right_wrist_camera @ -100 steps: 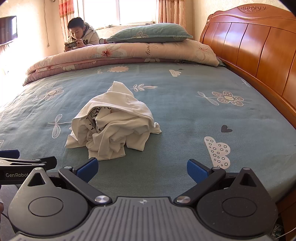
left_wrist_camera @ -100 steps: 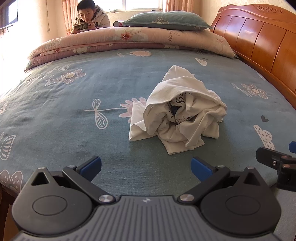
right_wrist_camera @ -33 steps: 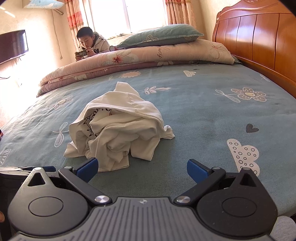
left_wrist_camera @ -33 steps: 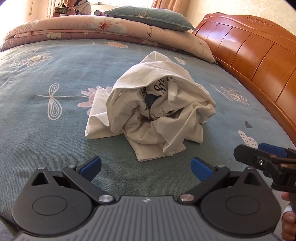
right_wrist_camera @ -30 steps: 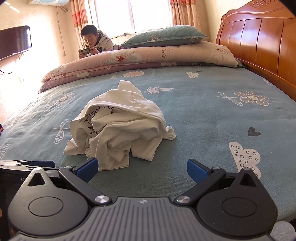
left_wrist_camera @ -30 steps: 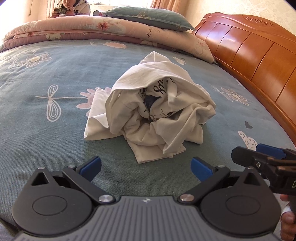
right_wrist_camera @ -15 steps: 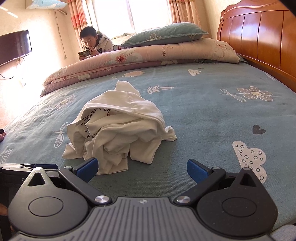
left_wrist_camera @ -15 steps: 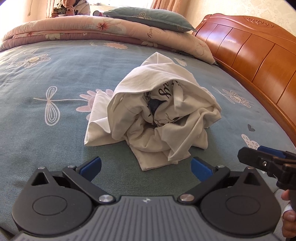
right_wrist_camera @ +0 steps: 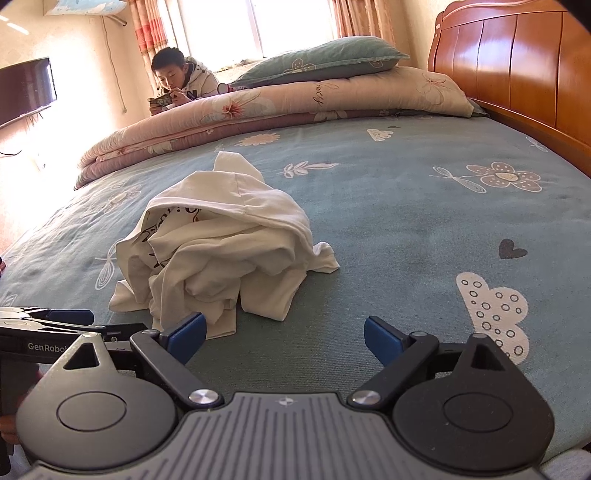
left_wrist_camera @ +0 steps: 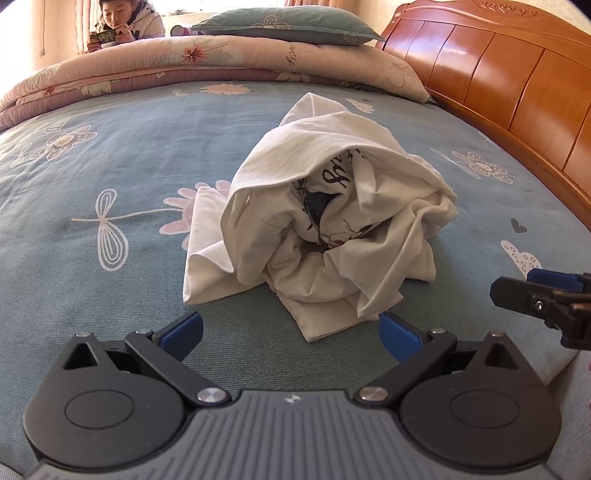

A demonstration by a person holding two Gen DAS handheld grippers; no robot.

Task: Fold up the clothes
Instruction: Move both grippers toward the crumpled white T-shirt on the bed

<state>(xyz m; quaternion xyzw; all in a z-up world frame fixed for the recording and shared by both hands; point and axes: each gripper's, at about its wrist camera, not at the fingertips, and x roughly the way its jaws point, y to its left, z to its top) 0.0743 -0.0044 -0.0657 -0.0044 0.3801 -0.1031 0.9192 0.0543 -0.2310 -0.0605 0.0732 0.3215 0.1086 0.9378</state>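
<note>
Since the earlier frames both grippers had crept nearer the shirt, which now filled more of each view, while the heap itself kept its shape

From the left wrist camera, the left gripper (left_wrist_camera: 291,330) hung low over the bedspread (left_wrist_camera: 92,177) with its blue fingers (left_wrist_camera: 183,328) spread wide and nothing between them. Its right-hand pad sat just beside the nearest flap of the white shirt (left_wrist_camera: 321,218); whether it touched the cloth could not be told. That shirt lay crumpled in a mound near the middle of the bed, a dark print showing in the hollow at its centre. At the right edge the right gripper (left_wrist_camera: 546,295) came in side-on, apart from the shirt. Behind stood the wooden headboard (left_wrist_camera: 498,85), a rolled pink quilt (left_wrist_camera: 221,59) with a green pillow (left_wrist_camera: 288,24) on top, and a boy (left_wrist_camera: 125,20) looking at a phone.

From the right wrist camera, the right gripper (right_wrist_camera: 284,334) also had its fingers (right_wrist_camera: 384,339) wide apart and empty. The shirt (right_wrist_camera: 225,254) lay ahead and to the left, its lowest fold just behind the left-hand pad; contact could not be judged. The left gripper (right_wrist_camera: 66,328) appeared at the left edge, low over the bedspread (right_wrist_camera: 406,221). A television (right_wrist_camera: 26,90) hung on the left wall
</note>
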